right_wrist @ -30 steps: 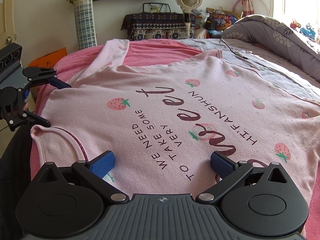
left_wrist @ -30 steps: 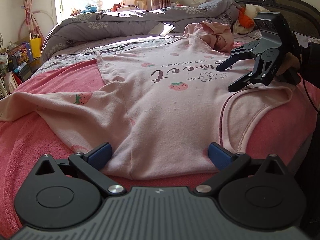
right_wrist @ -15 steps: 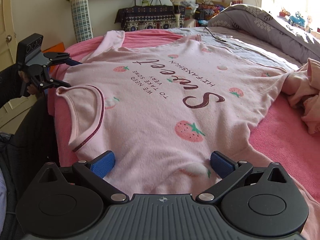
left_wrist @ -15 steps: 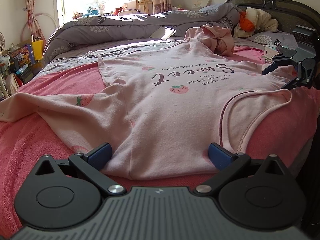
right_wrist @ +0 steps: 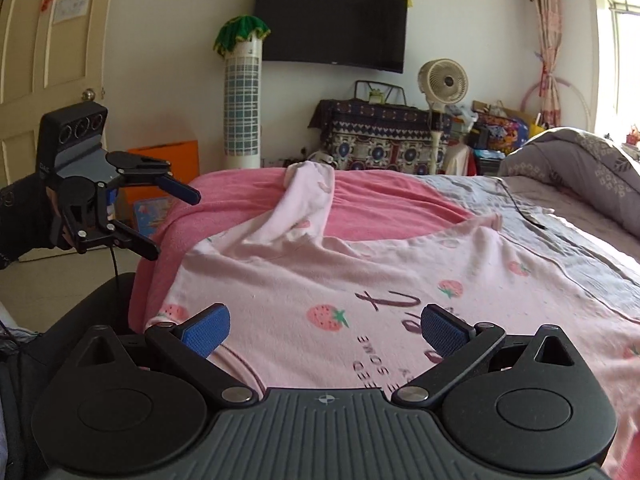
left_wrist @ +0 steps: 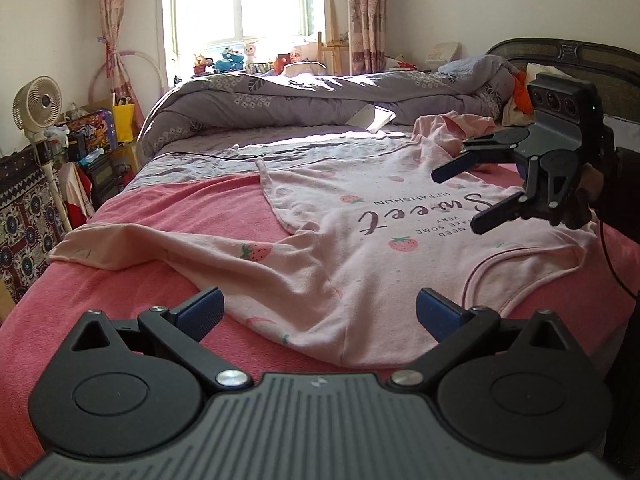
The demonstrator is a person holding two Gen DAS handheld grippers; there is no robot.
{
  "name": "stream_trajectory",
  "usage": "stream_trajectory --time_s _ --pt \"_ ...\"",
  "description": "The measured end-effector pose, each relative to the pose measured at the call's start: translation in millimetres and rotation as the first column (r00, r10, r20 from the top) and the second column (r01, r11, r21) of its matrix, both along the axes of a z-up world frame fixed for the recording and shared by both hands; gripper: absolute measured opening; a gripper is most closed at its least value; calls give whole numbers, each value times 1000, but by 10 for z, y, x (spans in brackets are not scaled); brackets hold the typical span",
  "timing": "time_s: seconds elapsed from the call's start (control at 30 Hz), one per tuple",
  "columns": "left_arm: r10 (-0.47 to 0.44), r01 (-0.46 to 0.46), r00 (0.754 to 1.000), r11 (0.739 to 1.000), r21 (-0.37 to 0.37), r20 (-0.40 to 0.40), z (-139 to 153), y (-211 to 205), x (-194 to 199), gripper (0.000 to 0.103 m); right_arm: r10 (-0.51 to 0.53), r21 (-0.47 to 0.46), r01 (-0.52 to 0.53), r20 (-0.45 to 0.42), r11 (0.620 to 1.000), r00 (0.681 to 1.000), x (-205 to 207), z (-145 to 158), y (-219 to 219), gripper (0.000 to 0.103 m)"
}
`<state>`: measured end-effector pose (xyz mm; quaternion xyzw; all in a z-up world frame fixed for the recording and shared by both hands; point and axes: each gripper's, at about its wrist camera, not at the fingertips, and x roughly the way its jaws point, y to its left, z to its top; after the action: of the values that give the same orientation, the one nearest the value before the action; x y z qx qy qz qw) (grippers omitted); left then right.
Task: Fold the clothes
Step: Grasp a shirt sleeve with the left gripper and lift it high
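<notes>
- Pale pink soft cotton sweatshirt point(left_wrist: 360, 248) with strawberry print and dark cursive lettering: spread front-up across the bed, matte and lightly wrinkled; round neckline edged in darker piping near the right side of the left wrist view; one long sleeve point(left_wrist: 160, 246) stretched out flat towards the left over the pink cover, cuff end near the bed edge; other sleeve bunched in a crumpled heap point(left_wrist: 460, 128) at the far end.
- Coral-pink terry bed cover point(left_wrist: 180, 208): nubby, towel-like pile, lying under the sweatshirt.
- Grey quilted duvet with small floral pattern point(left_wrist: 320, 96): puffy, rolled into a long ridge along the far side of the bed, sunlit on top.
- Flat black wall-mounted screen point(right_wrist: 330, 32): glossy rectangle above a tall cylindrical checked tower fan point(right_wrist: 242, 108).
- Left gripper point(left_wrist: 318, 314): black angular plastic linkage, ribbed grey body, blue textured pads; jaws wide apart, nothing between them, poised just over the shoulder edge of the sweatshirt; seen from the right wrist view point(right_wrist: 176, 218) beside the bed edge, held in a dark-gloved hand.
- Right gripper point(right_wrist: 324, 328): same build, jaws spread wide and empty, hovering above the printed chest; in the left wrist view point(left_wrist: 464, 196) held over the lettering.
</notes>
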<state>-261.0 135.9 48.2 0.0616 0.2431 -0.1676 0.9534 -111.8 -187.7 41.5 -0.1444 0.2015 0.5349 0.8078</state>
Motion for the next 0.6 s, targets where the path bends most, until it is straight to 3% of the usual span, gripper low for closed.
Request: stream_trajectory --time_s 0.1,0.17,0.27,0.43,0.53,0.6 --pt "84 -84 996 995 -49 -19 45 229 98 103 64 -11 -65 -30 998 997 198 -122 491 103" --pt "89 -90 996 994 -64 -19 49 278 166 103 103 -31 -104 -50 994 993 280 -200 746 103" --pt "95 -95 995 995 -24 -1 17 244 264 103 165 -100 -171 -67 980 984 330 -339 1024 103" --pt "187 -187 982 982 13 -35 -133 272 520 103 187 -113 -202 -137 973 973 420 -502 1088 103" --pt "349 -349 936 937 8 -51 -179 518 750 103 183 -126 -196 -107 973 977 351 -504 1097 103" --pt "455 -463 884 882 -81 -105 -190 846 948 103 182 -126 -193 -99 973 978 331 -503 1086 103"
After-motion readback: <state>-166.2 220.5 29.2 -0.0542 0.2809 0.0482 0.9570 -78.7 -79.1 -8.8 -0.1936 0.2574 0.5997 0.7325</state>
